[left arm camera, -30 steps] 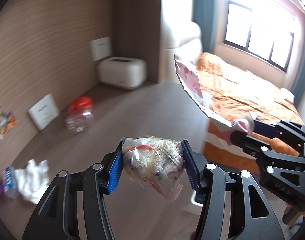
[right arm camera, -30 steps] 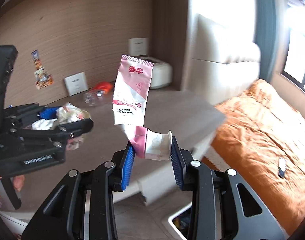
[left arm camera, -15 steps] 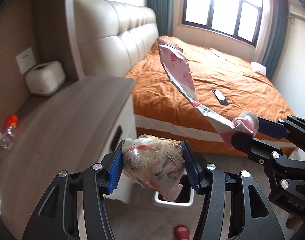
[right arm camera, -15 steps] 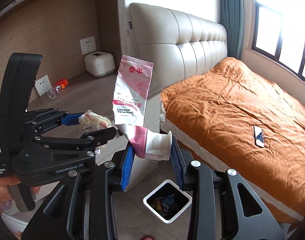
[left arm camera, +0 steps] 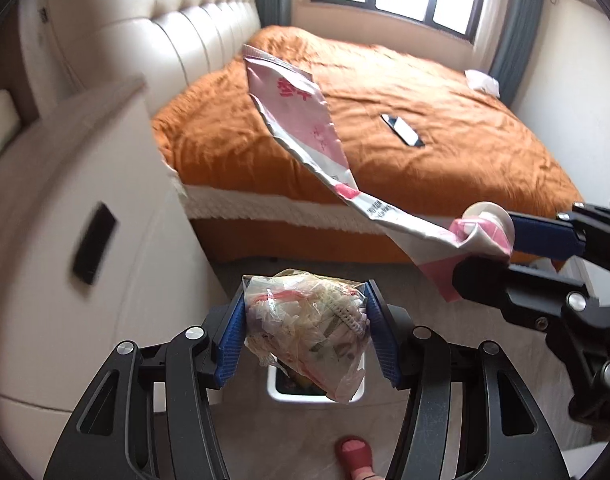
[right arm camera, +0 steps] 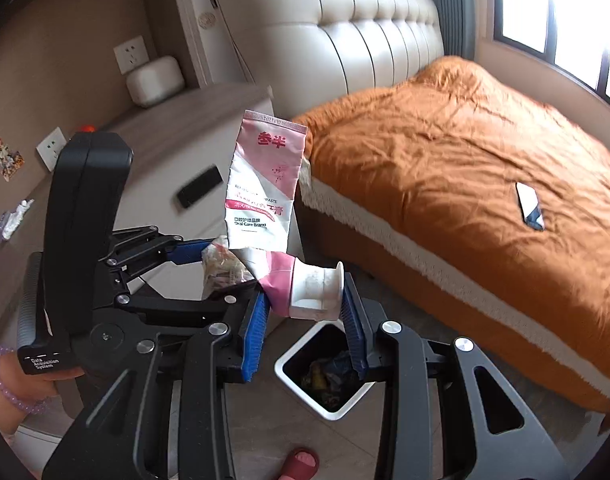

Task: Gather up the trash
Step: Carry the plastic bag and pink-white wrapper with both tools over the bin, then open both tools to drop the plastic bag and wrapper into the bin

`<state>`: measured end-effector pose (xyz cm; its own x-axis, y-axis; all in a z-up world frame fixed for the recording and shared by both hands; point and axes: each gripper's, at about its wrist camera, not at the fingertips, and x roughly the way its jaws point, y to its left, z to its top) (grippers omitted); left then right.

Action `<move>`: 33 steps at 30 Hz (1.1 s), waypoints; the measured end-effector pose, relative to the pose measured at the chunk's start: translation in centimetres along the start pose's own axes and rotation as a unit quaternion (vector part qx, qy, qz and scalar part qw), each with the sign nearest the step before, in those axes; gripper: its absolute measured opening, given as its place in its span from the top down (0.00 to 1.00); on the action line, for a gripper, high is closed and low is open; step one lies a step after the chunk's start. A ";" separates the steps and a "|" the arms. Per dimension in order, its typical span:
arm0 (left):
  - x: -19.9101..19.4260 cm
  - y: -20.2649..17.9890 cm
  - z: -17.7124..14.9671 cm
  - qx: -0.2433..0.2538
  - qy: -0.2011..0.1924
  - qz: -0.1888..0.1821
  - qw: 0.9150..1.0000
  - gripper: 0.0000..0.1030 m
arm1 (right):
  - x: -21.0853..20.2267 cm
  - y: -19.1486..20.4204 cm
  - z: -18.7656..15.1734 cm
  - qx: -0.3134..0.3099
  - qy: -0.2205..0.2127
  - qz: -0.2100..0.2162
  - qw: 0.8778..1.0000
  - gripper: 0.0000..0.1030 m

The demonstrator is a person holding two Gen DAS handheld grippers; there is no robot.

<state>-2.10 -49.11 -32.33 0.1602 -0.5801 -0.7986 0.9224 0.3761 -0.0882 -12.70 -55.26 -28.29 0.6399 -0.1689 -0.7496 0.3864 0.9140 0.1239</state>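
Crumpled wrapper bag (left arm camera: 305, 326), flattened toothpaste tube (right arm camera: 265, 192)

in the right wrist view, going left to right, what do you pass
left gripper shut on the clear bag of scraps → pink toothpaste tube, its cap end in the right gripper → white trash bin on the floor → orange bed → phone on the bed

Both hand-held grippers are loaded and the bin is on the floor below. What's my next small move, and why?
Probably lower the left hand-held gripper slightly, then open it: its crumpled plastic bag already hangs over the white bin. The right hand-held gripper clamps the toothpaste tube near the bin rim.
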 end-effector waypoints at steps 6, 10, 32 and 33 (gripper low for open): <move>8.6 0.1 -3.5 0.023 0.028 -0.025 0.999 0.47 | 7.8 -2.8 -4.7 0.014 0.042 0.014 0.999 0.64; 14.4 0.8 -6.4 0.030 0.047 -0.029 0.998 0.45 | 13.2 -4.4 -8.3 0.018 0.070 0.024 0.997 0.64; 19.4 4.6 -11.9 0.009 0.047 0.020 0.999 0.05 | 21.5 -5.0 -13.0 0.000 0.103 -0.018 0.994 0.04; 18.6 4.6 -11.4 0.007 0.042 0.022 0.999 0.05 | 20.6 -4.6 -12.3 -0.002 0.098 -0.019 0.995 0.04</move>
<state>1.15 -49.90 -54.37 0.1717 -0.5009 -0.8483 0.9202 0.3890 -0.0434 -9.42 -58.41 -52.30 0.4827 -0.1278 -0.8664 0.4040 0.9102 0.0909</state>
